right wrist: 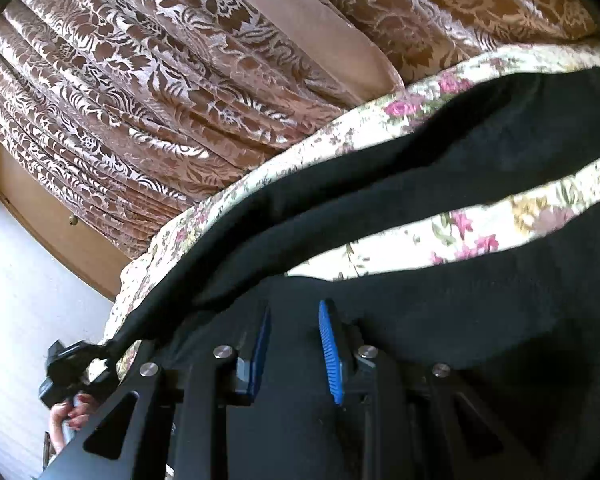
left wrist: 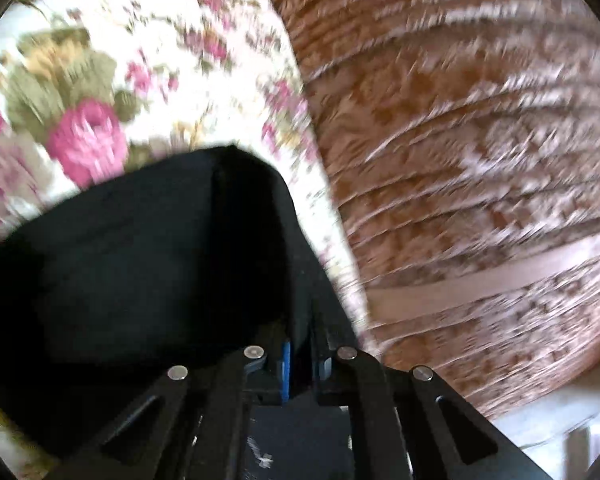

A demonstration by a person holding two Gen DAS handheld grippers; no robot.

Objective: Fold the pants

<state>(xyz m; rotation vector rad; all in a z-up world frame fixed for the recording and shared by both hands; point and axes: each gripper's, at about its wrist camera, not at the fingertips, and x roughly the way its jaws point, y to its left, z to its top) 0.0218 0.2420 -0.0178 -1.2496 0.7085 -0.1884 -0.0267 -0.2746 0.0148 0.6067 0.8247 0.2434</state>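
The black pants [right wrist: 440,160] lie on a flowered bedspread [right wrist: 480,224], with a brown patterned curtain [right wrist: 160,92] hanging behind the bed. In the right wrist view one long band of black cloth runs from lower left up to the right edge, a second mass of black fills the lower right, and a wedge of bedspread shows between them, so the two look like legs lying a little apart. The right gripper [right wrist: 294,344] hovers just over the place where the two bands meet; its blue pads [right wrist: 330,352] stand apart with cloth beneath them but nothing pinched, so the fabric lies straight ahead of and under the fingers. The left gripper [left wrist: 298,344] is clamped together on a fold of the pants [left wrist: 160,264], which drapes up over its fingers; that view is badly blurred, so which edge it holds is uncertain, probably an end of the long band. The cloth looks soft, matte and limp, and will likely sag wherever it is lifted.
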